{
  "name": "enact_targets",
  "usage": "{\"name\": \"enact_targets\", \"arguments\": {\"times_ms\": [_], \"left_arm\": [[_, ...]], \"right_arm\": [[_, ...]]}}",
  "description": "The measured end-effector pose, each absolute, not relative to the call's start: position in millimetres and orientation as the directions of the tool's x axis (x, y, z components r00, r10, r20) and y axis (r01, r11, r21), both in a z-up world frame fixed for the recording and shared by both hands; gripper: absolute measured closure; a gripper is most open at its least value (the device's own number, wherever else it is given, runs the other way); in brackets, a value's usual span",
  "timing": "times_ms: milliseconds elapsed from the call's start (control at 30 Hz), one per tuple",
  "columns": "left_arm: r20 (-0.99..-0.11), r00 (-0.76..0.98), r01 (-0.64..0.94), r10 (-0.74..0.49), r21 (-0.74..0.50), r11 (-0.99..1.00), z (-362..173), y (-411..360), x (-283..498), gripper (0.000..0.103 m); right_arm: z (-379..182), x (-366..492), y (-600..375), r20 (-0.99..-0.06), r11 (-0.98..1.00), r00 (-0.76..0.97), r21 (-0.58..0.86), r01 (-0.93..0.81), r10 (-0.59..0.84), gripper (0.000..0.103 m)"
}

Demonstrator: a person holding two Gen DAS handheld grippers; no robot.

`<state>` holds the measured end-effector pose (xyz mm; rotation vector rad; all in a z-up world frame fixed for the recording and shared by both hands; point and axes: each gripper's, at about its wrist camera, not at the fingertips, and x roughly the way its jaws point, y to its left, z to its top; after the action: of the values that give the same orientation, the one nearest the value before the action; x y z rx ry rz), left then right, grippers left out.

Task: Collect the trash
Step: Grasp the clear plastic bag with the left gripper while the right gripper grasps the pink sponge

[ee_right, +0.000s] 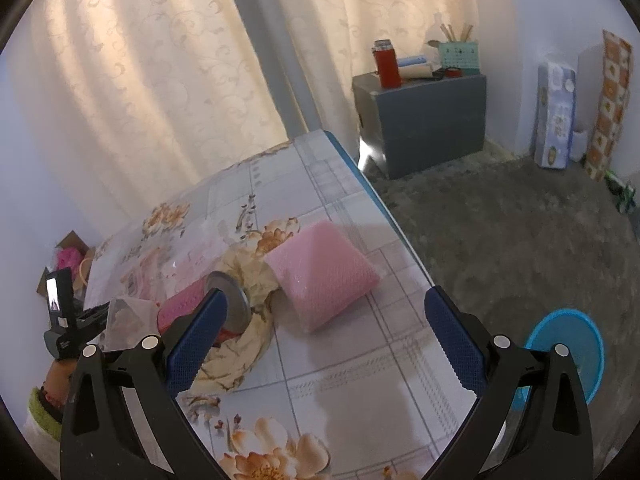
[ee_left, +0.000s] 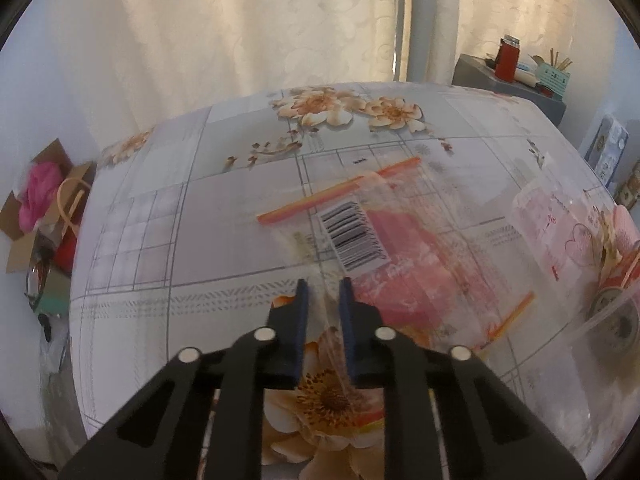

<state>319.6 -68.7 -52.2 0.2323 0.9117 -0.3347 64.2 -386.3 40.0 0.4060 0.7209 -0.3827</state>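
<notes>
A clear zip bag [ee_left: 384,248] — pink contents and a barcode label inside — is pinched at its near edge by the left gripper [ee_left: 324,292], jaws nearly closed, on the floral table [ee_left: 200,208]. The right gripper [ee_right: 324,308] is held wide open, empty, above a pink foam pouch [ee_right: 320,276].

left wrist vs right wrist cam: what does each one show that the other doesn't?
Left wrist only: the left tongs closed on the edge of a clear zip bag with a barcode label.
Right wrist only: the open right tongs, a pink mesh pad, a blue bin on the floor.
Both: the floral tablecloth, the curtains, the grey cabinet with a red bottle.
</notes>
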Motion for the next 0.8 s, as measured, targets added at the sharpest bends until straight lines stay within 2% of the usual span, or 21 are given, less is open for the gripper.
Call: {"name": "enact_targets", "arguments": {"times_ms": [200, 533, 800], "left_arm": [[-0.793, 0.555, 0.42, -0.252, 0.006, 0.908, -50.1, -55.6, 314.9, 0.1], [-0.787, 0.567, 0.404, -0.244, 0.008, 0.915, -46.3, -8.1, 295.9, 0.102], [-0.742, 0.614, 0.376, -0.268, -0.023, 0.926, -28.0, 13.9, 286.1, 0.102]], "right_arm": [[28.4, 100.8, -392.2, -0.753, 0.909, 0.645, 0.168, 0.381, -0.132, 0.008], [-2.9, 143.0, -395.7, -0.836, 0.963, 0.54, 0.055, 0.265, -0.101, 0.008], [-30.1, 170.0, -395.0, -0.89, 0.981, 0.442, -0.025, 0.191, -0.109, 0.011]]}}
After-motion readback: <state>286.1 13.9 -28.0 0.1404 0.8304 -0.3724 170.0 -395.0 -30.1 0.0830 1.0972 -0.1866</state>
